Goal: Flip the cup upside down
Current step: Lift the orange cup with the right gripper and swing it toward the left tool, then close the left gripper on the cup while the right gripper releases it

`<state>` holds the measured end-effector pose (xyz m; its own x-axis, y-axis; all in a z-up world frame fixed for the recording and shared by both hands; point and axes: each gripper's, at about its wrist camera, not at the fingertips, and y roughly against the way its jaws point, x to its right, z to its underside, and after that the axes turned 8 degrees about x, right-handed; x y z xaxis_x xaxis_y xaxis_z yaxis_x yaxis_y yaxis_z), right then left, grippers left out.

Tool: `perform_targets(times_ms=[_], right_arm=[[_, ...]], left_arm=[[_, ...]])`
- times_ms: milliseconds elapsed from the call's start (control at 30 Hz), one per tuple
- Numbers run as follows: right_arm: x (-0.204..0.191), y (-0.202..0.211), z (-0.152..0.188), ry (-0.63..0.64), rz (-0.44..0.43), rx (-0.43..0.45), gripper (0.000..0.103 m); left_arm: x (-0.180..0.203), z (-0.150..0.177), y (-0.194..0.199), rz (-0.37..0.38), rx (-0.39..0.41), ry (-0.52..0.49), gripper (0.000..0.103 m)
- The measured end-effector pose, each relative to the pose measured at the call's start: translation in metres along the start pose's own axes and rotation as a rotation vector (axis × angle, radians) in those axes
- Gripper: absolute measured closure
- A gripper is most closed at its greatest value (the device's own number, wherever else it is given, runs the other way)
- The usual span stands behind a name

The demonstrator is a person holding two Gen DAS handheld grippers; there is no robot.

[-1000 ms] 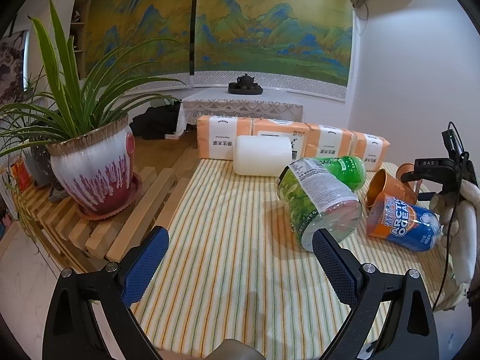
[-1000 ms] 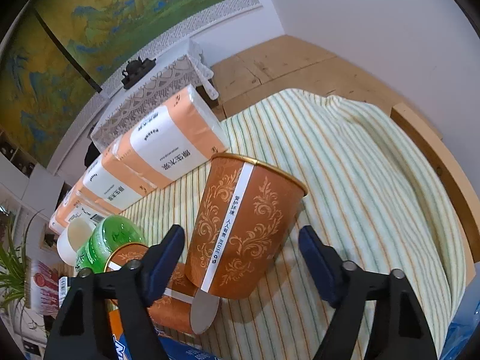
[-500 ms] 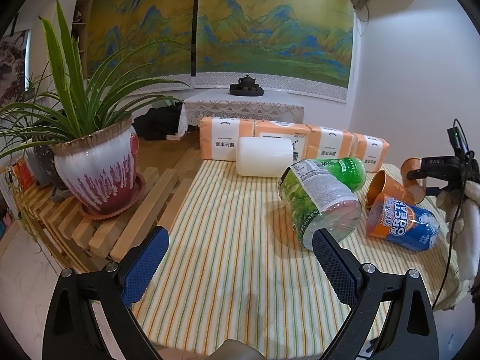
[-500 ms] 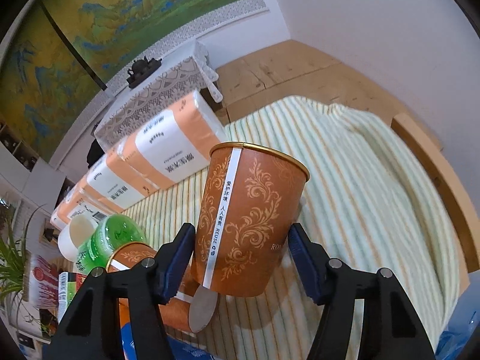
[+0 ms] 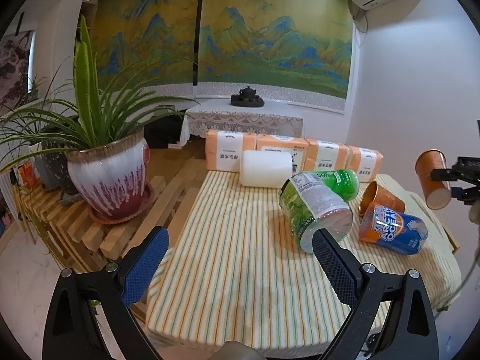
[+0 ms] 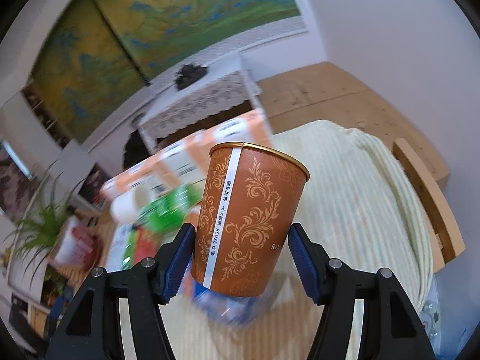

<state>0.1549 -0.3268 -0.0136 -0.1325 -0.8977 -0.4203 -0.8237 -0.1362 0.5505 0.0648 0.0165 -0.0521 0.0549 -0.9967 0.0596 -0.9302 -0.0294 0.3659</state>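
My right gripper (image 6: 240,258) is shut on an orange paper cup (image 6: 249,219) with a gold floral pattern. It holds the cup off the striped tablecloth, mouth pointing away from the camera. In the left wrist view the same cup (image 5: 432,178) hangs in the air at the far right, tilted, above the table's right side, with the right gripper (image 5: 459,175) beside it. My left gripper (image 5: 240,261) is open and empty over the near edge of the table. A second orange cup (image 5: 381,199) lies on its side on the cloth.
A large green bottle (image 5: 315,210), a smaller green bottle (image 5: 342,181), a blue and orange can (image 5: 393,232) and a white roll (image 5: 267,168) lie on the striped cloth (image 5: 240,240). Tissue packs (image 5: 288,153) line the back. A potted plant (image 5: 111,180) stands left on a slatted bench.
My right gripper has closed on the orange cup and lifted it off the cloth, upward. The right wrist view is blurred with motion. The left gripper has drawn back slightly.
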Motion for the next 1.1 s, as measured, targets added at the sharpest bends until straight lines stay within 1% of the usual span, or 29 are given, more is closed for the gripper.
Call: perform_targets(times_ms=[100, 233, 333, 467, 633, 733, 900, 1100], right_arm=[[-0.026, 0.018, 0.015, 0.058, -0.056, -0.014, 0.043], [-0.055, 0.027, 0.044, 0.126, -0.137, -0.077, 0.043], [-0.073, 0.022, 0.069, 0.161, -0.171, -0.14, 0.043], [-0.086, 0.009, 0.097, 0.183, -0.192, -0.208, 0.043], [-0.097, -0.005, 0.125, 0.194, -0.19, -0.246, 0.043], [-0.1, -0.014, 0.135, 0.195, -0.187, -0.267, 0.043], [-0.103, -0.024, 0.145, 0.206, -0.182, -0.291, 0.042], [-0.103, -0.038, 0.147, 0.204, -0.171, -0.304, 0.041]], left_arm=[[-0.004, -0.002, 0.009, 0.0, 0.012, 0.006, 0.005], [-0.008, -0.002, 0.018, 0.001, 0.018, 0.014, 0.005], [-0.012, 0.001, 0.023, 0.003, 0.014, 0.019, 0.005], [-0.015, 0.006, 0.027, 0.003, 0.008, 0.022, 0.005], [-0.018, 0.011, 0.032, 0.004, -0.001, 0.035, 0.005], [-0.018, 0.014, 0.033, 0.004, -0.01, 0.034, 0.005], [-0.013, 0.02, 0.031, 0.01, -0.023, 0.025, 0.005], [-0.01, 0.023, 0.028, 0.016, -0.032, 0.025, 0.005]])
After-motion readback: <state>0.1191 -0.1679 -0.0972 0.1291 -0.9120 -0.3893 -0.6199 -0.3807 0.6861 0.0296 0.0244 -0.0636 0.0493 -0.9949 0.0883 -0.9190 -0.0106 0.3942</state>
